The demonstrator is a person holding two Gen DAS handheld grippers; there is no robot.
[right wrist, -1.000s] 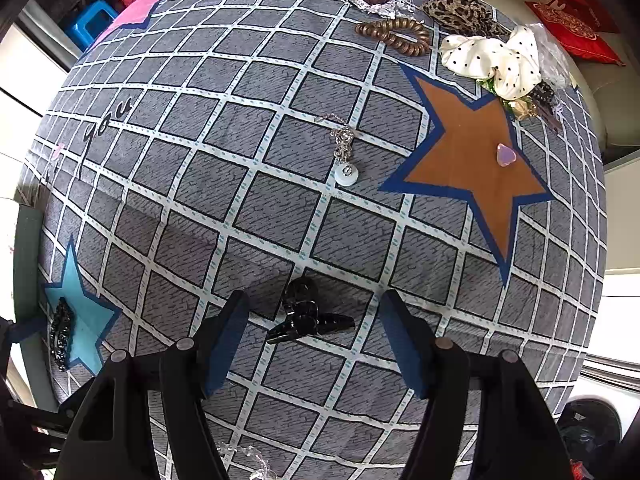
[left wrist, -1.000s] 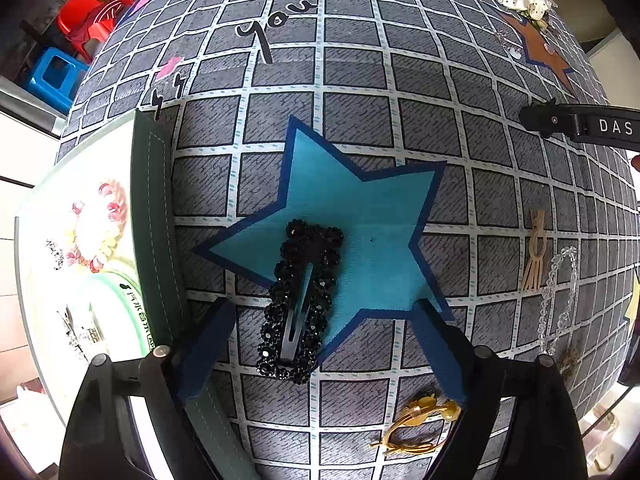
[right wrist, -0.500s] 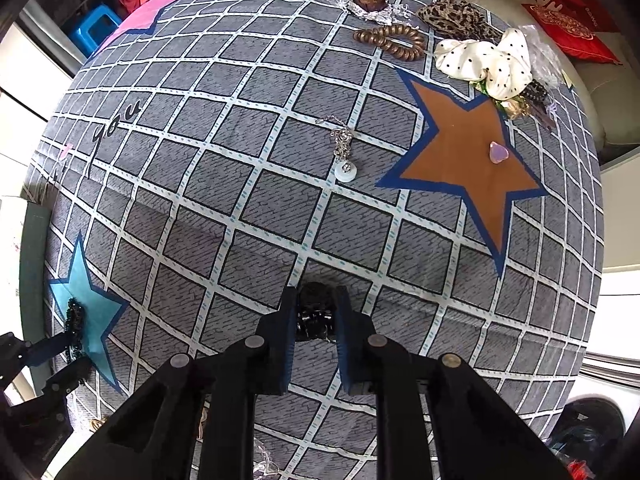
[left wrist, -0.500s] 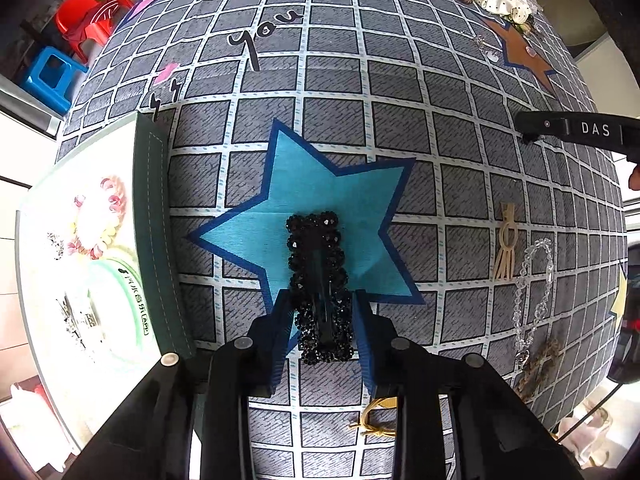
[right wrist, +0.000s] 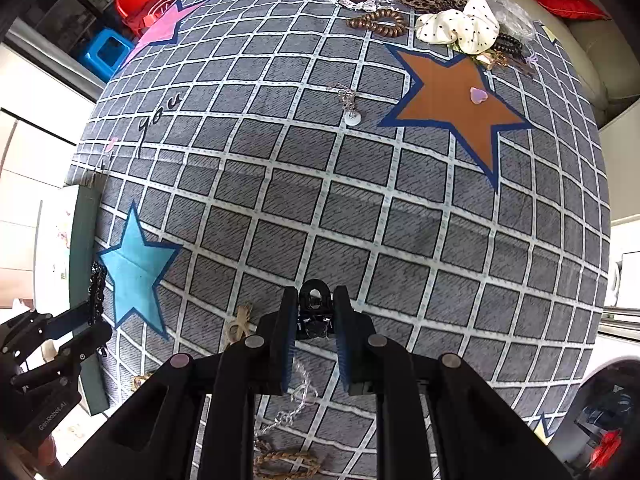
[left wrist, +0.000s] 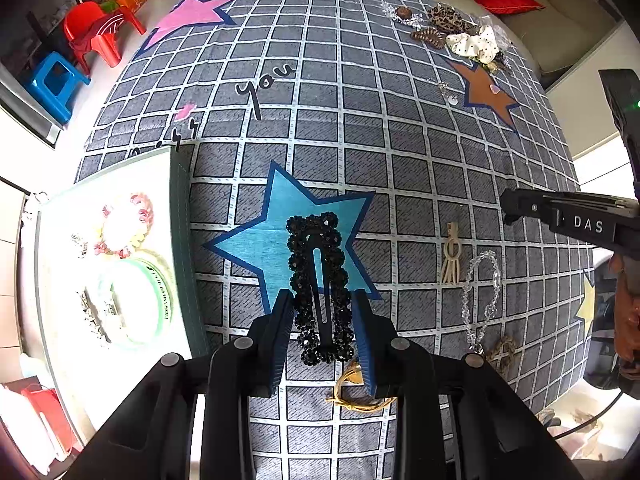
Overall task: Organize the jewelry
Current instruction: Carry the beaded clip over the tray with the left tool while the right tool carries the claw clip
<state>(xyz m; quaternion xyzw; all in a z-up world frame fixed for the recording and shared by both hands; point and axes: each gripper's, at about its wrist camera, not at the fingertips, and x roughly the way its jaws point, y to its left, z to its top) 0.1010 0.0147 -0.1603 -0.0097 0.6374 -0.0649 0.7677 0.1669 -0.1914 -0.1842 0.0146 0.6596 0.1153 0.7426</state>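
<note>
My left gripper (left wrist: 322, 312) is shut on a black beaded hair clip (left wrist: 318, 276) and holds it above the blue star (left wrist: 276, 236) on the grey checked cloth. My right gripper (right wrist: 314, 312) is shut on a small black claw clip (right wrist: 315, 308) and holds it above the cloth. At the left edge stands a white tray (left wrist: 180, 240) with a green rim, holding a pink coil hair tie (left wrist: 122, 226) and other pieces. The left gripper also shows in the right wrist view (right wrist: 76, 320).
On the cloth near me lie a beige clip (left wrist: 451, 254), a clear bead bracelet (left wrist: 482, 292) and a gold clip (left wrist: 356, 394). Far off by the orange star (right wrist: 456, 100) lie a white dotted scrunchie (right wrist: 460, 24), a brown coil tie (right wrist: 378, 22) and a pendant (right wrist: 351, 110).
Both grippers were open a second ago. Each closed on its clip and has lifted it off the cloth, drawing back so more of the table shows.
</note>
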